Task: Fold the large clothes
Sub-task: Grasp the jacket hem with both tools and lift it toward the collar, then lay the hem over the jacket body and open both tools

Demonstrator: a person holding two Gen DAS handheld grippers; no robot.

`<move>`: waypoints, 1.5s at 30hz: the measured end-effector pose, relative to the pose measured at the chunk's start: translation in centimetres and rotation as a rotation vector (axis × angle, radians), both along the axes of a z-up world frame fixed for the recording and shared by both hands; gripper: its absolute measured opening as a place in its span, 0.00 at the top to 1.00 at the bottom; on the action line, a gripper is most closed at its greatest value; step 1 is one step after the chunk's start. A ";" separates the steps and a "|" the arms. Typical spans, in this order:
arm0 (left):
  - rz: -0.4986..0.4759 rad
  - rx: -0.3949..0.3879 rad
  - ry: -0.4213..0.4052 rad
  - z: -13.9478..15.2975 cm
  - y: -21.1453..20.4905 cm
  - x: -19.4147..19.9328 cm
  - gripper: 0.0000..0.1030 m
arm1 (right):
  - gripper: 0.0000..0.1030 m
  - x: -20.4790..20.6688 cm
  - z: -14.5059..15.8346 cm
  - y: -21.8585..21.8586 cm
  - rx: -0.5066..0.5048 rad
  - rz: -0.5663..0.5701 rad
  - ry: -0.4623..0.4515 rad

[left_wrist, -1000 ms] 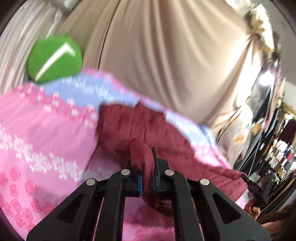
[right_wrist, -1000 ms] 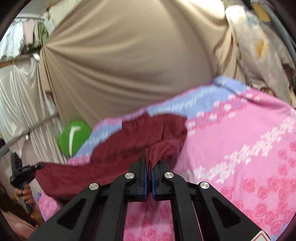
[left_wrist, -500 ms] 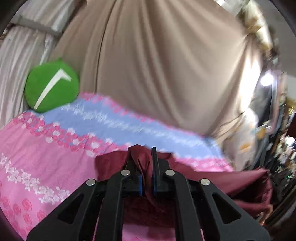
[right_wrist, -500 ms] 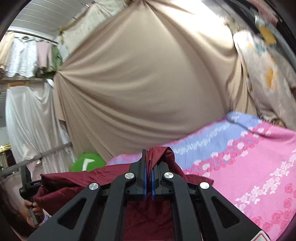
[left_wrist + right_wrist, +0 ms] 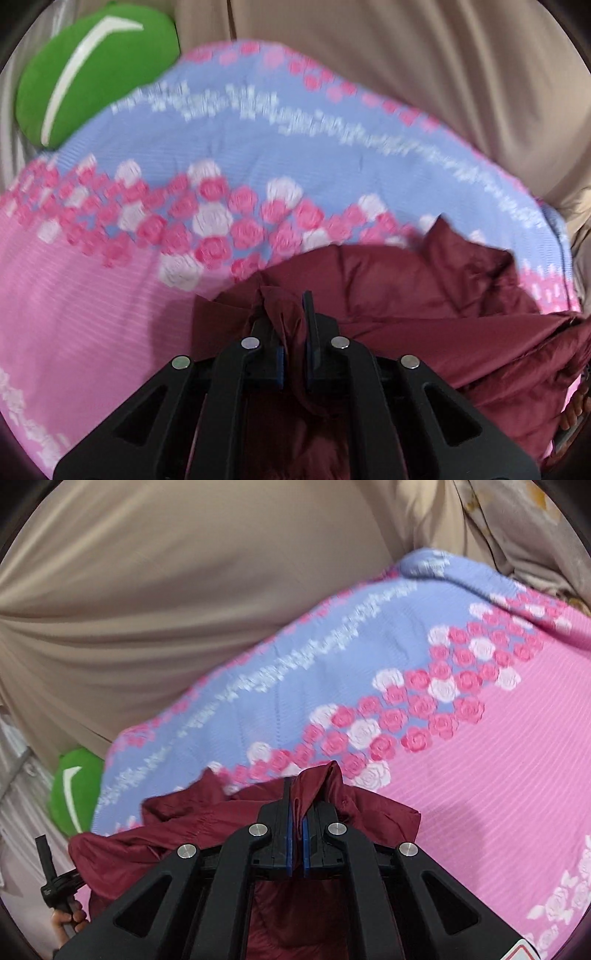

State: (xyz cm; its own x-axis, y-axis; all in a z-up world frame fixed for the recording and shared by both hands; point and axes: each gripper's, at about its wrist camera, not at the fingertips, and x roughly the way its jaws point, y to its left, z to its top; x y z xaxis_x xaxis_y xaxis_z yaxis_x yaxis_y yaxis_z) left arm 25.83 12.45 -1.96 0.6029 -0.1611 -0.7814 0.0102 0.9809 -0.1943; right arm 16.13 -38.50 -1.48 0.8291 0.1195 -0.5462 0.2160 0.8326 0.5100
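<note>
A dark red padded garment [image 5: 424, 295] lies low over the pink and blue rose-patterned bedspread [image 5: 221, 155]. My left gripper [image 5: 293, 314] is shut on a bunched edge of the garment. In the right wrist view the same garment [image 5: 207, 834] spreads to the left, and my right gripper [image 5: 295, 797] is shut on another bunched edge of it. The other gripper's handle and hand [image 5: 55, 893] show at the lower left of that view. The garment stretches between the two grippers.
A green cushion [image 5: 92, 62] with a white stripe sits at the bed's far corner and also shows in the right wrist view [image 5: 74, 786]. A beige curtain [image 5: 166, 590] hangs behind the bed. The bedspread [image 5: 498, 757] extends to the right.
Both grippers have tipped down and moved toward the bed with the garment. The curtain fills less of each view and the bedspread fills more.
</note>
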 end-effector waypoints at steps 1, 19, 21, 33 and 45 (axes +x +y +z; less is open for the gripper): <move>0.001 0.001 0.006 -0.7 0.0 0.3 0.92 | 0.97 0.8 -0.8 -0.1 -0.001 -0.001 0.024; -0.038 -0.059 -0.351 9.2 -0.8 -9.5 0.34 | 0.80 -5.7 5.0 7.1 -0.185 0.119 -0.166; -0.164 -0.050 -0.325 9.4 -3.7 -10.5 0.34 | 0.80 -6.1 4.8 11.1 -0.218 0.242 -0.156; -0.286 0.176 -0.136 -0.9 -9.9 -11.3 0.33 | 0.93 -7.8 -2.9 15.4 -0.378 0.336 0.069; -0.114 0.044 -0.162 5.2 -3.2 -5.4 0.23 | 0.66 -7.2 2.7 4.0 -0.281 0.007 0.038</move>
